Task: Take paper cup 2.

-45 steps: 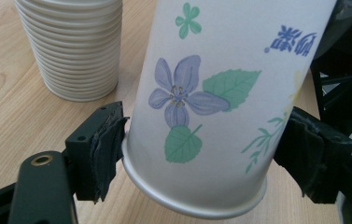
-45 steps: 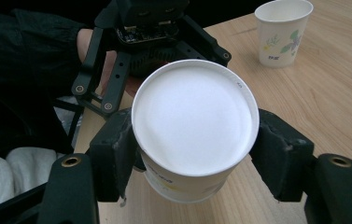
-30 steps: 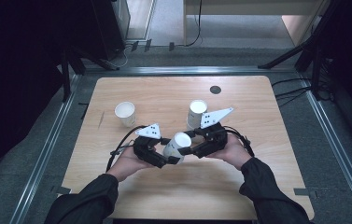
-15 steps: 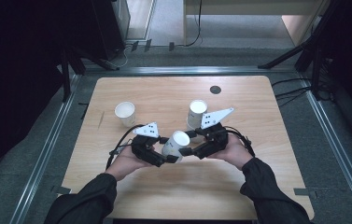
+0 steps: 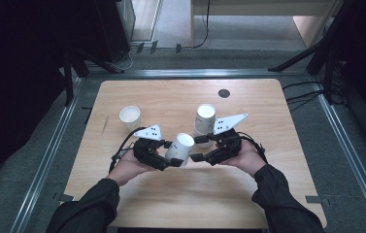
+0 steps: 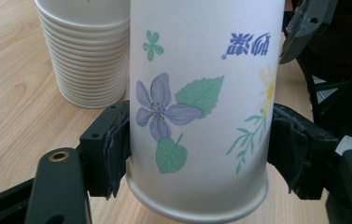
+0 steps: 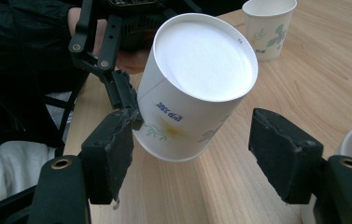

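Right: two tools, three cup items. Left tool (image 5: 171, 156) is clamped on an upside-down floral paper cup (image 5: 180, 148), pads (image 6: 116, 149) pressing both sides, cup lifted over the surface's near middle. Right tool (image 5: 199, 148) is released, its jaws wide and just clear of the cup's base end. One stack of cups (image 5: 205, 119) behind it, one single upright cup (image 5: 130, 118) at left. Light wooden surface (image 5: 268, 111), metal-framed; grey floor, dark room, cables behind.

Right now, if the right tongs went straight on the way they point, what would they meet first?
Most likely the upside-down paper cup gripped by the left tongs. It sits directly ahead of the open right tongs, though the exact gap is unclear.
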A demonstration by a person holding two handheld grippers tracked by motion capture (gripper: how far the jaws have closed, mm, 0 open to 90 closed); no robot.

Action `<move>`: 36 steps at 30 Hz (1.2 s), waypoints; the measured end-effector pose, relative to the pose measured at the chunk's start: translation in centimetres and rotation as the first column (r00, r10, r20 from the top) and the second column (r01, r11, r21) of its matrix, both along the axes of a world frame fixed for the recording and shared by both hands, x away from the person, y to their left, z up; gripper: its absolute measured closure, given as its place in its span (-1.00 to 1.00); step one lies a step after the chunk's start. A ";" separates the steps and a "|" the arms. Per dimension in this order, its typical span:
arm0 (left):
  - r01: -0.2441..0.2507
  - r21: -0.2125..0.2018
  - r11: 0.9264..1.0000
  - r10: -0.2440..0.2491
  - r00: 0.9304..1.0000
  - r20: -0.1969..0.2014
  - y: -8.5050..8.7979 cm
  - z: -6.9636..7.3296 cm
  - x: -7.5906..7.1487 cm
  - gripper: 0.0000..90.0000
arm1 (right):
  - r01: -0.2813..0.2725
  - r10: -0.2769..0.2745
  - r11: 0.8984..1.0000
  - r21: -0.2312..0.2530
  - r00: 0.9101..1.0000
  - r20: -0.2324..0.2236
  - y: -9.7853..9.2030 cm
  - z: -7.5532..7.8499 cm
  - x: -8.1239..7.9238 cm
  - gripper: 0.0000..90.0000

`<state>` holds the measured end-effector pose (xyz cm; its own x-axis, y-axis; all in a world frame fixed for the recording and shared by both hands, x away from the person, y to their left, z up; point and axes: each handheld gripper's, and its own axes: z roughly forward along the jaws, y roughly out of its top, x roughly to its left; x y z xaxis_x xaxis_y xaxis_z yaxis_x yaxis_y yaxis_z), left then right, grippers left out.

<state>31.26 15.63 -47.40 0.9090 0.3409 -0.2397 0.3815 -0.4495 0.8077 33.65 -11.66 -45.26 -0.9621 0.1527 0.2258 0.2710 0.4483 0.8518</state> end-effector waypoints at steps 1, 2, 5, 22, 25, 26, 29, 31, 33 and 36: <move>0.003 0.004 1.000 -0.003 1.000 0.000 0.0 0.0 0.0 -0.39 | 0.000 0.000 1.000 0.000 1.000 0.004 0.0 0.0 0.0 -0.30; 0.005 0.008 1.000 -0.005 1.000 0.002 0.0 0.0 0.0 -0.39 | 0.001 -0.001 1.000 -0.001 1.000 0.004 -0.1 0.0 0.0 -0.30; 0.014 0.021 1.000 -0.014 1.000 0.003 -0.1 0.2 0.0 -0.39 | 0.009 -0.008 1.000 -0.006 1.000 0.004 -0.3 -0.1 0.0 -0.30; 0.066 0.211 0.975 -0.077 0.996 0.042 0.8 2.8 0.8 -0.38 | 0.014 -0.014 0.999 -0.032 1.000 0.018 -1.2 -1.0 -1.0 -0.28; 0.089 0.276 0.957 -0.105 0.993 0.044 0.6 3.5 1.0 -0.38 | 0.016 -0.015 0.999 -0.037 1.000 0.021 -1.1 -1.1 -1.1 -0.28; 0.100 0.297 0.950 -0.119 0.992 0.047 0.5 3.7 1.1 -0.38 | 0.015 -0.015 0.999 -0.037 1.000 0.022 -1.0 -1.2 -1.1 -0.28; 0.128 0.330 0.935 -0.149 0.988 0.041 0.1 4.0 1.1 -0.37 | 0.018 -0.017 0.999 -0.036 1.000 0.027 -0.8 -1.3 -1.1 -0.28; 0.149 0.364 0.919 -0.174 0.984 0.037 -0.2 4.2 1.1 -0.38 | 0.014 -0.013 0.999 -0.039 1.000 0.022 -0.6 -1.4 -1.1 -0.28; 0.173 0.399 0.901 -0.200 0.979 0.027 -0.6 4.2 1.1 -0.38 | 0.012 -0.011 0.999 -0.041 1.000 0.020 -0.4 -1.5 -1.2 -0.28; 0.197 0.430 0.881 -0.225 0.974 0.014 -1.0 4.1 1.2 -0.38 | 0.008 -0.007 0.999 -0.040 1.000 0.024 -0.3 -1.6 -1.1 -0.28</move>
<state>32.42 14.65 -43.29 0.9791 0.1953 -0.0570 0.1947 -0.8179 0.5415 32.52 -11.91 -46.85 -0.9660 0.1686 0.1961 0.2542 0.4801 0.8396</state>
